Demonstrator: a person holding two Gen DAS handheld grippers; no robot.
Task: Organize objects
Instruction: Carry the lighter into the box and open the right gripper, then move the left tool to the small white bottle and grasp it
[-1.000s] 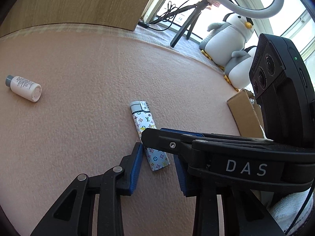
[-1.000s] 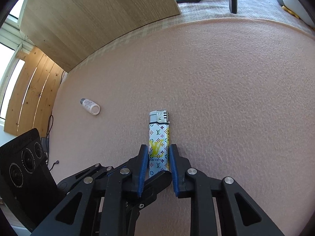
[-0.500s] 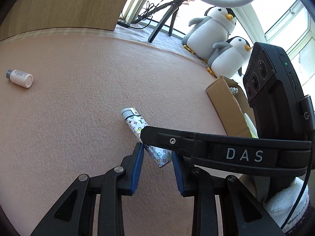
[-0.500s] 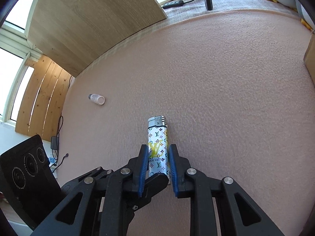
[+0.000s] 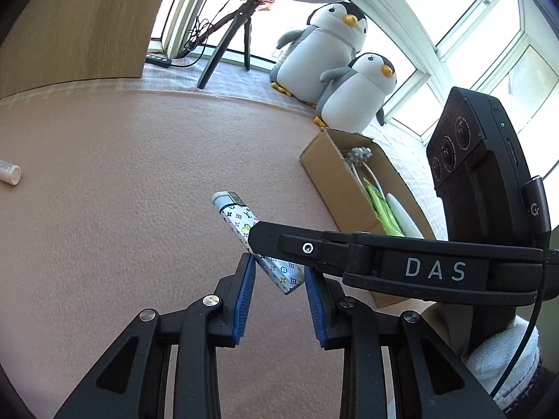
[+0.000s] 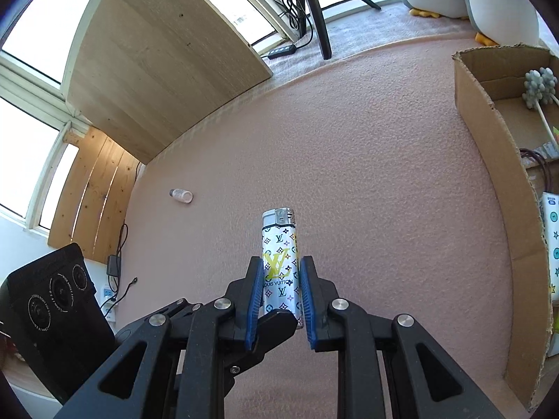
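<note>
Left wrist view: the left gripper [image 5: 279,300] has its 2 jaws spread and holds nothing. The lighter [image 5: 241,223] hangs above the pink mat [image 5: 122,174], partly hidden by the right gripper's finger crossing in front. The box [image 5: 332,181] stands to the right, open, with a few items already inside. A small bottle [image 5: 8,173] lies far left on the mat.

Right wrist view: the right gripper [image 6: 279,293] pinches the lighter [image 6: 279,255] by its lower half between the 2 blue pads [image 6: 256,293], the metal head pointing forward. The box [image 6: 499,188] sits to the right, its near wall between gripper and cavity.

Risks, as I judge them: the lighter's body looks glossy, so it could slip or pivot during the swing to the box. A low carry could clip the cardboard wall and tip or push the box. The 2 grippers sit close and could collide.
</note>
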